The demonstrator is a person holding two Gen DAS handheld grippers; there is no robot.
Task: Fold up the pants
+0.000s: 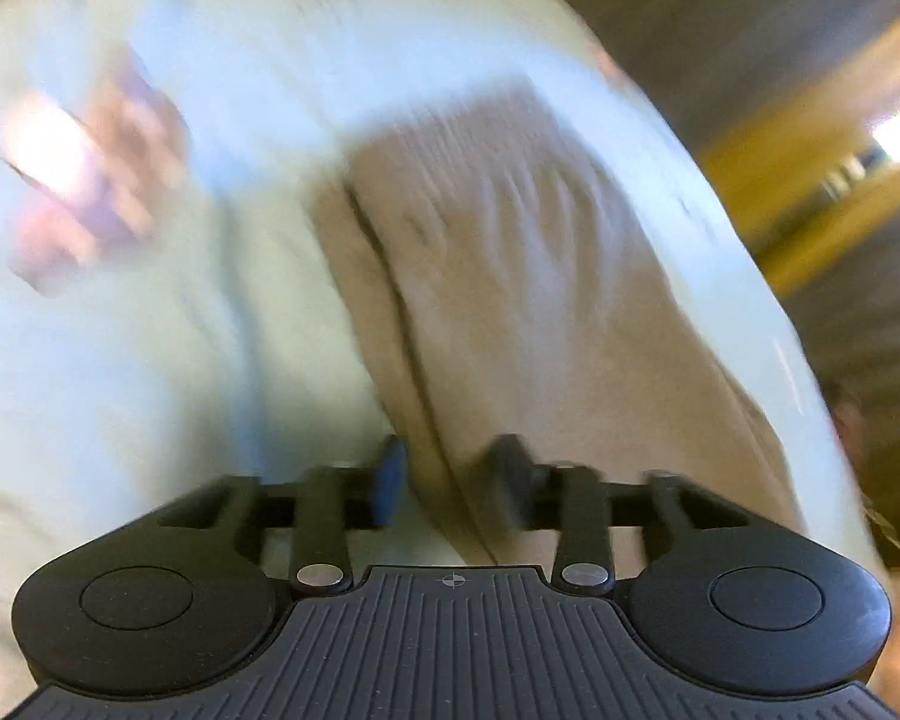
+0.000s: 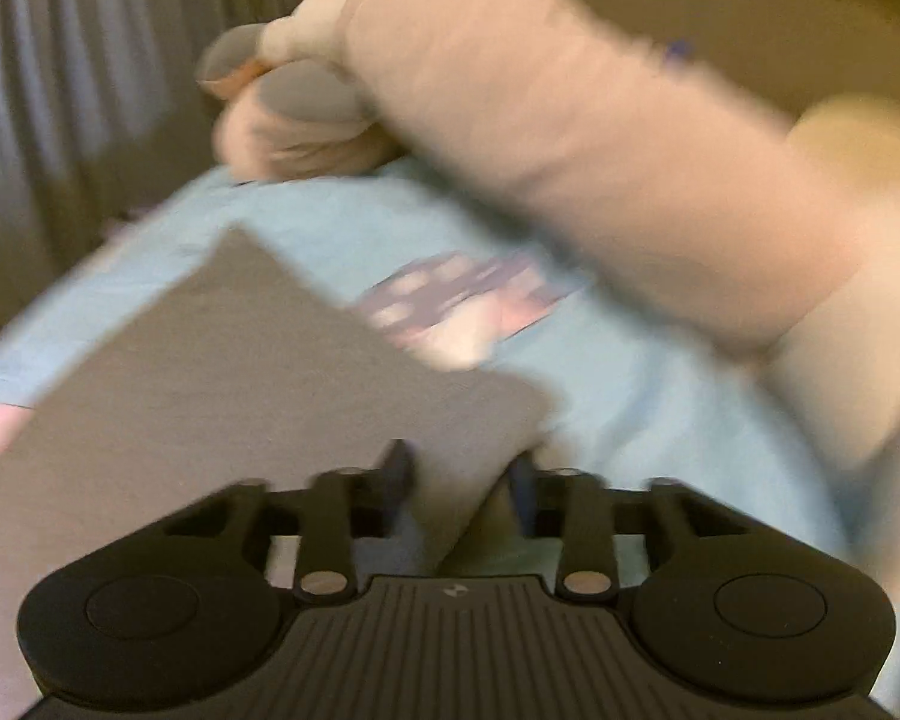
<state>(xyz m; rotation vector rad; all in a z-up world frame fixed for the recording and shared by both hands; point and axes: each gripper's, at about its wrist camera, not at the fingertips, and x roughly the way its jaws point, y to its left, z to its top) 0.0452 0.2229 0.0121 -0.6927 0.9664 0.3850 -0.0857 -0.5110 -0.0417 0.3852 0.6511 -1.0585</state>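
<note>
Beige cloth fills the middle of what we see: the pants (image 1: 510, 276) lie on a pale blue sheet (image 1: 150, 390) that covers the bed or table under us. Both pictures are smeared, so small detail is lost.

From our left wrist, the left gripper (image 1: 450, 480) points down at the pants. Its jaws stand partly apart, and a folded edge of the beige cloth runs down between them. The cloth seems to lie against the right-hand finger, but the blue pad (image 1: 390, 480) on the other side has a gap beside it, so we do not see a firm pinch. A pink and white printed patch (image 1: 90, 180) shows on the sheet to the left, well apart from the pants.

From our right wrist, the right gripper (image 2: 462, 492) is also partly open, with a ridge of the pants (image 2: 210, 396) rising between its fingers. Whether the pads press on it we cannot tell through the blur. A flat greyish-beige panel of the cloth spreads away to the left. A sleeve (image 2: 570, 150) reaches across the top of this view, with a hand (image 2: 282, 138) at its end, above the same printed patch.
</note>
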